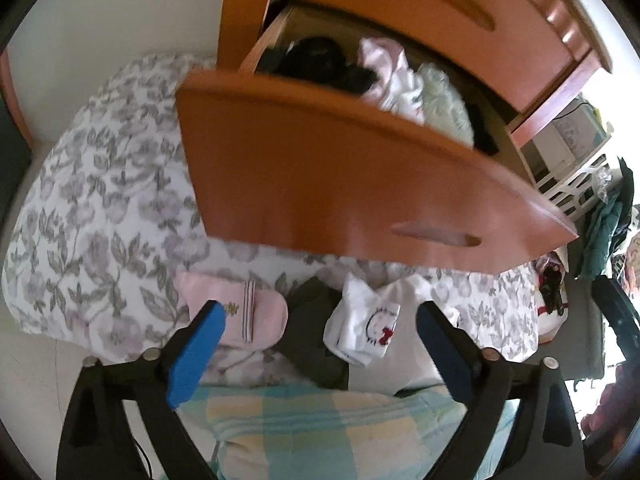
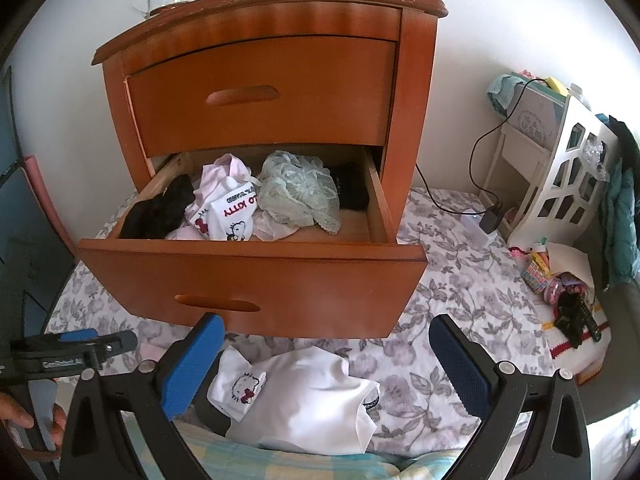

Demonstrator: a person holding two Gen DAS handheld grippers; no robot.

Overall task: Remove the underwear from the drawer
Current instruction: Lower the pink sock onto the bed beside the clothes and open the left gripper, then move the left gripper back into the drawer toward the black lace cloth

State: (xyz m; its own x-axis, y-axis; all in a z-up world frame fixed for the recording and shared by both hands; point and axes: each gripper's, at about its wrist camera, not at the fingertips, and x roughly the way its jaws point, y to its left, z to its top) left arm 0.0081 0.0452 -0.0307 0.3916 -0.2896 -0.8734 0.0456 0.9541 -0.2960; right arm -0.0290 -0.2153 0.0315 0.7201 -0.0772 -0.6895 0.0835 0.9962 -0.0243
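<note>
Our left gripper (image 1: pixel 320 332) stands wide open over the floral bedspread (image 1: pixel 92 184) with nothing between its pads, hanging above a pink piece (image 1: pixel 244 312) and a white printed piece (image 1: pixel 368 328) already lying out below the open drawer (image 1: pixel 340 176), so we judge a release just made. From the right wrist, our right gripper (image 2: pixel 326 360) is likewise spread and empty above a white garment (image 2: pixel 312 396), while underwear (image 2: pixel 260 200) remains heaped in the drawer (image 2: pixel 256 276). Next we must reach in and pinch one.
</note>
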